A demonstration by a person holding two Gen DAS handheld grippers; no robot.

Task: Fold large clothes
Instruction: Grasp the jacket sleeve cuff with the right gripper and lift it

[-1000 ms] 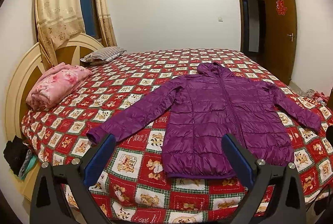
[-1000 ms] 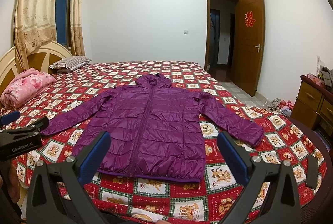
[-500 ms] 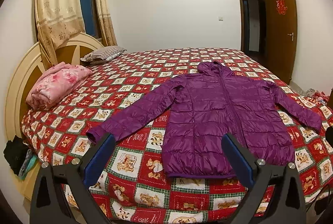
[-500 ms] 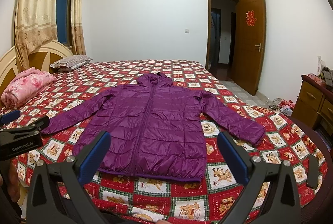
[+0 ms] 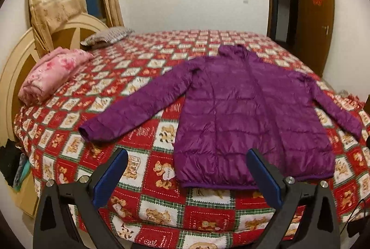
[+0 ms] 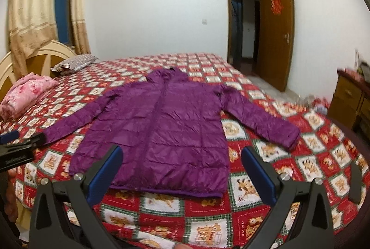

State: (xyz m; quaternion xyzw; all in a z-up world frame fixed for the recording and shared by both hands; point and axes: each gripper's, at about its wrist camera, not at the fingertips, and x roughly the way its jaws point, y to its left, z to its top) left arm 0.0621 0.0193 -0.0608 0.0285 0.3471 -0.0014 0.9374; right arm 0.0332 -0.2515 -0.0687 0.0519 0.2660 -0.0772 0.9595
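Note:
A purple hooded puffer jacket (image 5: pixel 242 110) (image 6: pixel 166 124) lies flat and face up on the red patterned bedspread (image 5: pixel 148 207) (image 6: pixel 254 209). Both sleeves are spread out to the sides and the hem is toward me. My left gripper (image 5: pixel 187 176) hovers open over the near edge of the bed, just short of the hem's left part, holding nothing. In the same way my right gripper (image 6: pixel 181 170) stands open in front of the hem, its jaws empty. At the left edge of the right wrist view, the left gripper (image 6: pixel 18 147) shows near the left cuff.
A folded pink quilt (image 5: pixel 53 73) and a striped pillow (image 5: pixel 108 35) lie by the headboard (image 5: pixel 13 68) on the left. A wooden dresser (image 6: pixel 351 98) stands to the right of the bed. Beyond it is an open door (image 6: pixel 275 34). Dark clothes (image 5: pixel 11 165) hang at the bed's left side.
Both views have shifted a little, so the jacket sits slightly higher in frame, and the right view is blurred by motion. The jacket lies as before and both grippers stay open.

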